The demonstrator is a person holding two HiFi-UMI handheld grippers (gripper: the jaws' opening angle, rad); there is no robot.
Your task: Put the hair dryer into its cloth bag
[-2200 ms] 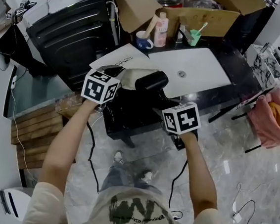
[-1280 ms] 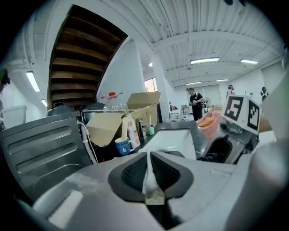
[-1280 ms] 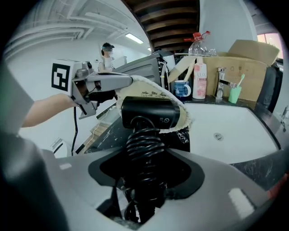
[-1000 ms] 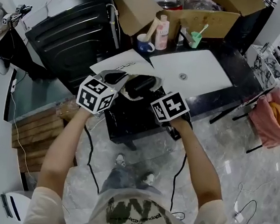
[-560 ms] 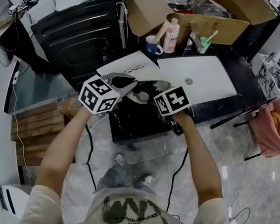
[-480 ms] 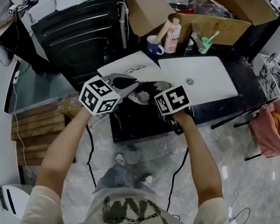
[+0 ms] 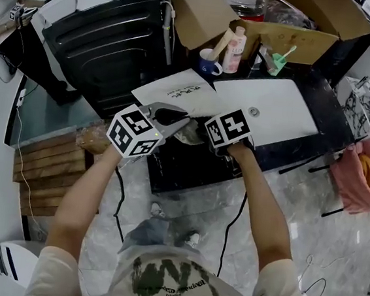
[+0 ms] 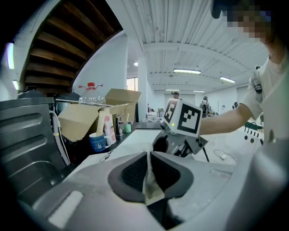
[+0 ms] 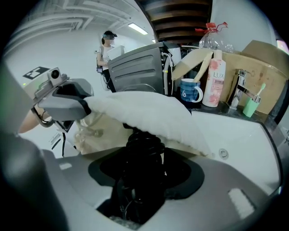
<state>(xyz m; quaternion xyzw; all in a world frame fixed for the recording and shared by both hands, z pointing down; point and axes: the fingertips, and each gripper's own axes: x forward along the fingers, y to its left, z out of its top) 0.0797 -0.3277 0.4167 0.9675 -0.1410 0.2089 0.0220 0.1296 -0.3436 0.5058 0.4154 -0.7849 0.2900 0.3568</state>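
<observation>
Pushed deeper since before: hair dryer [image 9: 141,142] into cloth bag [image 9: 149,113], mid-frame | left gripper [image 8: 150,158] pinching rim, keeping mouth open | right gripper [image 9: 144,160] clamping hair dryer, feeding

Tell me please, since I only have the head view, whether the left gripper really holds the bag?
Observer: Yes, the left gripper is shut on a fold of the bag.
Operator: What is between the right jaws?
Observer: The right gripper clamps the hair dryer on its cord-wound part.
Operator: Is the hair dryer inside?
Observer: Its front lies under the bag's cloth; the clamped part is outside.
</observation>
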